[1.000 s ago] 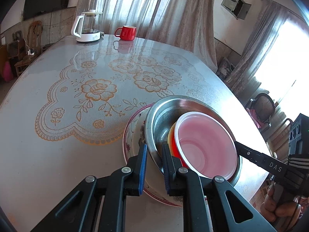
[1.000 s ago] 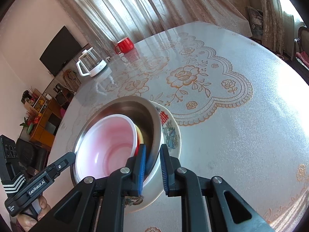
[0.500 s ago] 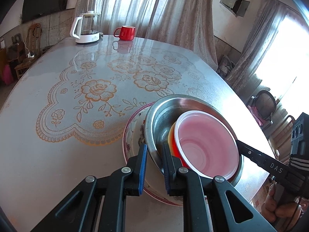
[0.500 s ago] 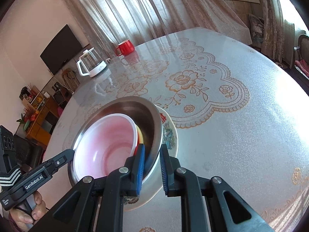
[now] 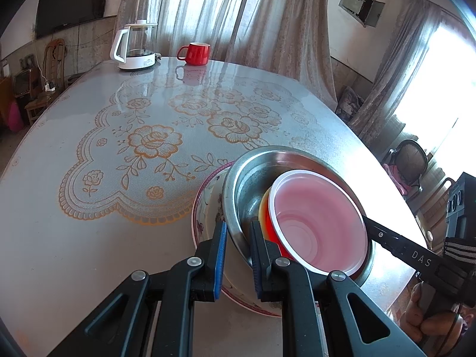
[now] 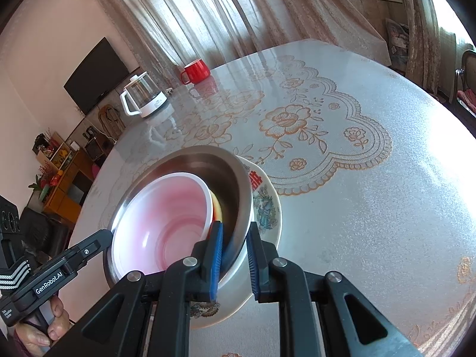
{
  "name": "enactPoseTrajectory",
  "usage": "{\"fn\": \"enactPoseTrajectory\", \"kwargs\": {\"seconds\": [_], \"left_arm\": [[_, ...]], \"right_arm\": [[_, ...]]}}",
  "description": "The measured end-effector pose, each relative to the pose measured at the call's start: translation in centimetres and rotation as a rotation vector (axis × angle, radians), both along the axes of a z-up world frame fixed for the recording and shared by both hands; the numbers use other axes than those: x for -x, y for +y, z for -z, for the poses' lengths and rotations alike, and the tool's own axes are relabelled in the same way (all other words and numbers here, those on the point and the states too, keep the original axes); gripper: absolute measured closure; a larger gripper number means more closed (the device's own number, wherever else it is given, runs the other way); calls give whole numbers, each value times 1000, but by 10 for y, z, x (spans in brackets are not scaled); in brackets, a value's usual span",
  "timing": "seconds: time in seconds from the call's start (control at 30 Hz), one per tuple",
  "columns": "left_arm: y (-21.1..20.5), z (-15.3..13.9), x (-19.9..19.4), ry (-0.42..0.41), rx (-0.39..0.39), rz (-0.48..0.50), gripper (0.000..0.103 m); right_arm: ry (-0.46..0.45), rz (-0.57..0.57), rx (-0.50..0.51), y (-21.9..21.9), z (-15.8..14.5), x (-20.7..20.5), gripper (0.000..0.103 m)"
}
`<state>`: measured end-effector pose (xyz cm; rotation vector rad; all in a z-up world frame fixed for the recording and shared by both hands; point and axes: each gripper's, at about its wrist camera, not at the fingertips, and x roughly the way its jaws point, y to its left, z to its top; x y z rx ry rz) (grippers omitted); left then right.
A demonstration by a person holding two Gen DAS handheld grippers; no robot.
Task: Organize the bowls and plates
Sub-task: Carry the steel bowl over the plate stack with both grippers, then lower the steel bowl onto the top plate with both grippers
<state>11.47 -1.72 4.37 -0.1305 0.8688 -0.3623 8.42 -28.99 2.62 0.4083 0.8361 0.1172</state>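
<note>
So I've got both grippers on the same stack right now. My left gripper (image 5: 238,255) is clamped on the rim of the steel bowl (image 5: 247,190) — one blue pad outside the wall, the other inside, metal pinched between them. My right gripper (image 6: 233,255) is doing the same on the opposite rim of the steel bowl (image 6: 235,190), pads closed onto the edge.

The stack itself: a floral ceramic bowl (image 5: 205,208) at the bottom, the steel bowl nested in it, and inside that a red bowl with a white-pink inside (image 5: 318,220). There's a sliver of something yellow-orange (image 5: 263,208) tucked under the red one, can't really tell what it is. From the right wrist view the ceramic bowl (image 6: 267,208) shows a red character and some painted scenery on its rim, and the pink-lined bowl (image 6: 166,217) fills most of the steel one.

The whole stack sits near my edge of the table (image 5: 89,238), about 5 o'clock in the left view, just past the border of the orange rose pattern (image 5: 154,142). Can't say for sure if the ceramic bowl is resting on the table or slightly off it.

Way over at 12 o'clock, on the far edge — a red mug (image 5: 195,53) and a glass kettle with a white handle (image 5: 134,46) beside it, well apart from the bowls.
</note>
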Motion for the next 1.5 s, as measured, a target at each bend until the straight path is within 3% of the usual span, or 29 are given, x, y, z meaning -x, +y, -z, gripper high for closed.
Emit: {"fn": "enactPoseTrajectory", "kwargs": {"seconds": [0.5, 1.17, 1.5], "left_arm": [[1, -3, 13, -30, -16, -16, 87], [18, -1, 24, -45, -33, -67, 87], [34, 6, 30, -51, -48, -122, 80]], "right_arm": [[-16, 7, -4, 3, 1, 1, 88], [-20, 17, -81, 10, 7, 6, 87], [-35, 22, 30, 21, 0, 14, 80]]}}
